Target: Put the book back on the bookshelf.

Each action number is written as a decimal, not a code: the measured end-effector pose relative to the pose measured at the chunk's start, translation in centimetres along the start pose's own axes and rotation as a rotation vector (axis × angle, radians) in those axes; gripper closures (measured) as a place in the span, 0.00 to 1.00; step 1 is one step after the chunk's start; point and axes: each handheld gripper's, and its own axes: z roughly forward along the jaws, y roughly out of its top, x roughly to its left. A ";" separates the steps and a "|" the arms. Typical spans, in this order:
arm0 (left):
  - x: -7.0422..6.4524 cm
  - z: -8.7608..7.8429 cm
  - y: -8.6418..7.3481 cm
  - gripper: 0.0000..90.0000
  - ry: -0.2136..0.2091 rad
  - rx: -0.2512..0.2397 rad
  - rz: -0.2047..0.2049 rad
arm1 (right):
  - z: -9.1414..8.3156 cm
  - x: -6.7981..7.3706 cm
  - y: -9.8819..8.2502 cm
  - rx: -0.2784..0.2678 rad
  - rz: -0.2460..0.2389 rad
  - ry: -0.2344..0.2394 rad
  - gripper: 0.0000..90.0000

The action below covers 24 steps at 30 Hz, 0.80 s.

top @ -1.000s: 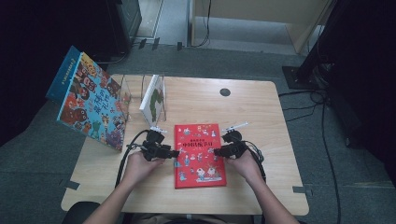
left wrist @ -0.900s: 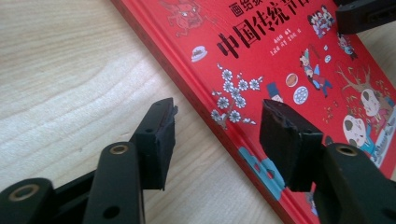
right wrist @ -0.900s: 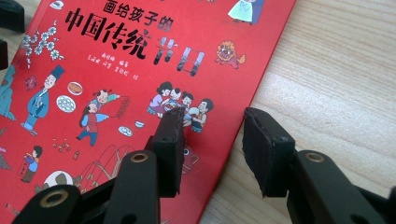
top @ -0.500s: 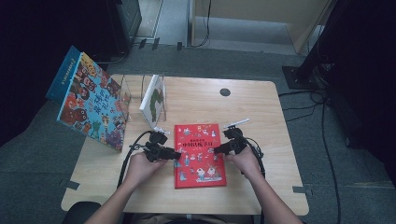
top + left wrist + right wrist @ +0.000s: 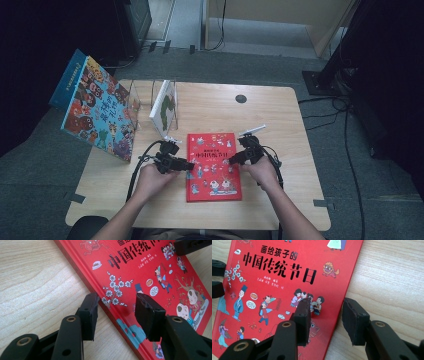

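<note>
A red picture book [image 5: 213,165] lies flat on the wooden table, with a gripper at each long side. My left gripper [image 5: 189,165] reaches in from the left. Its jaws have just been closing and now straddle the book's left edge [image 5: 140,272], one pad over the table and one over the cover, without pressing. In its own view the left gripper [image 5: 116,312] stands open. My right gripper [image 5: 234,159] comes from the right and straddles the right edge of the book [image 5: 274,277]. In its own view the right gripper [image 5: 325,320] is open too.
A large colourful book [image 5: 97,112] leans at the table's left edge. A white and green book [image 5: 165,107] stands upright in a clear rack behind the left hand. A round black hole [image 5: 241,98] sits near the table's [image 5: 280,125] far edge.
Both hands stay at the red book's two sides; no clear shift of the book or of either gripper shows.
</note>
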 end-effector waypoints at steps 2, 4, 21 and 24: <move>-0.1 0.0 0.0 0.59 0.001 0.000 -0.003 | -0.1 0.0 0.0 0.001 0.010 0.003 0.66; -0.1 0.0 0.0 0.58 0.004 0.000 -0.003 | -0.2 0.0 0.0 0.001 0.010 0.003 0.66; -0.1 0.0 0.0 0.52 -0.019 -0.005 0.001 | -4.7 1.9 1.5 -0.038 -0.016 0.073 0.68; 0.0 0.0 0.0 0.51 -0.022 -0.006 0.001 | -5.4 2.4 1.8 -0.043 -0.018 0.084 0.70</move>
